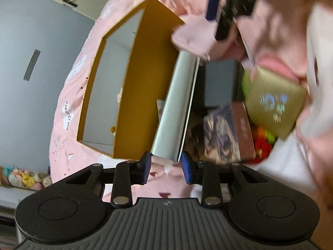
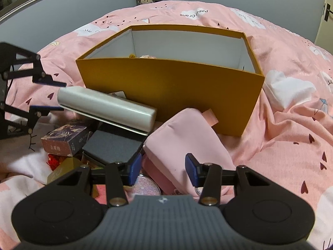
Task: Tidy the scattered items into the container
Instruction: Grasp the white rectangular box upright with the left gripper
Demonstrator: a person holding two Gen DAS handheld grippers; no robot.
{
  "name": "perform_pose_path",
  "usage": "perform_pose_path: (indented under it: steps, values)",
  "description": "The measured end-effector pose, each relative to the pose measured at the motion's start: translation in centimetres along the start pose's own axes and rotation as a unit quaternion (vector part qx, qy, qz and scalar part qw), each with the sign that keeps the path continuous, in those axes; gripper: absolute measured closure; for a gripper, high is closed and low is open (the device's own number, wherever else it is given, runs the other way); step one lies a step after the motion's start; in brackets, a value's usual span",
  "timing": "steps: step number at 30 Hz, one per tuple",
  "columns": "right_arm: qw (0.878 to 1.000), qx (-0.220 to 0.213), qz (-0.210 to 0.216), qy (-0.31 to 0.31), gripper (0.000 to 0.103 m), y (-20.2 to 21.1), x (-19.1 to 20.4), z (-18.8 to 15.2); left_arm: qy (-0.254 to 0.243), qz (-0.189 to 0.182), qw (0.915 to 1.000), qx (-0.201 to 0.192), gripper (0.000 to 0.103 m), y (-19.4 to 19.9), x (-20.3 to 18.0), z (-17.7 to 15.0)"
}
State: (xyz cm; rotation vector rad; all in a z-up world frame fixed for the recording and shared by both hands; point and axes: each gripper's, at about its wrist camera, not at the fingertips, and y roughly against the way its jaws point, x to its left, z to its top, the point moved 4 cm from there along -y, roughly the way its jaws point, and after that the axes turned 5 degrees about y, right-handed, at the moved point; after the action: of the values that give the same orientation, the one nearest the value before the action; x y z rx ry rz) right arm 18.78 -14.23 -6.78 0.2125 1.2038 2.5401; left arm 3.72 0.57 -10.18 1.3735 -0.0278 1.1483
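**Honestly, that end-pinch on the silver case looks sketchy**

Nearest first: the left fingers are clamped on the very end of the long silver case, so nearly all of it hangs out in front. It could easily swivel between the pads or slip out. If it droops, the far end will probably hit the orange box wall instead of clearing the rim.

The case lies over the clutter on the bed, against the box's near wall and not inside yet. The printed card box and dark flat box underneath could get dragged along.

The left hand points steeply down and looks rolled over (the view is well tilted). The right fingers are open, angled down over the pink pouch, not gripping it.
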Motion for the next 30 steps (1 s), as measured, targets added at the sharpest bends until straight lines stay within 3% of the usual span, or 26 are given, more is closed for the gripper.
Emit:
perform_pose_path:
  steps: [9,12,18,24,26,30]
  values:
    - [1.000,-0.002,0.003,0.001,0.053,-0.1,0.0,0.4,-0.049,0.014,0.9987,-0.005,0.065,-1.6,-1.5,2.3]
    - [1.000,0.000,0.006,-0.002,0.053,-0.4,-0.1,0.4,-0.049,-0.001,0.9988,-0.006,0.065,-2.2,-1.6,3.3]
    - [1.000,0.001,0.009,-0.005,0.053,-0.5,-0.1,0.2,-0.007,-0.061,0.9981,-0.005,0.055,-3.4,-0.4,5.1]
    - [1.000,0.004,0.013,-0.002,0.053,-0.8,-0.2,0.2,0.033,-0.107,0.9936,0.012,0.057,-5.0,0.8,6.4]
    - [1.000,0.004,0.016,0.000,0.053,-0.9,-0.1,0.2,0.048,-0.122,0.9912,0.019,0.064,-5.4,1.1,6.6]
    - [1.000,0.007,0.022,0.005,0.053,-1.0,0.2,0.2,0.070,-0.132,0.9885,0.023,0.064,-5.9,1.5,6.6]
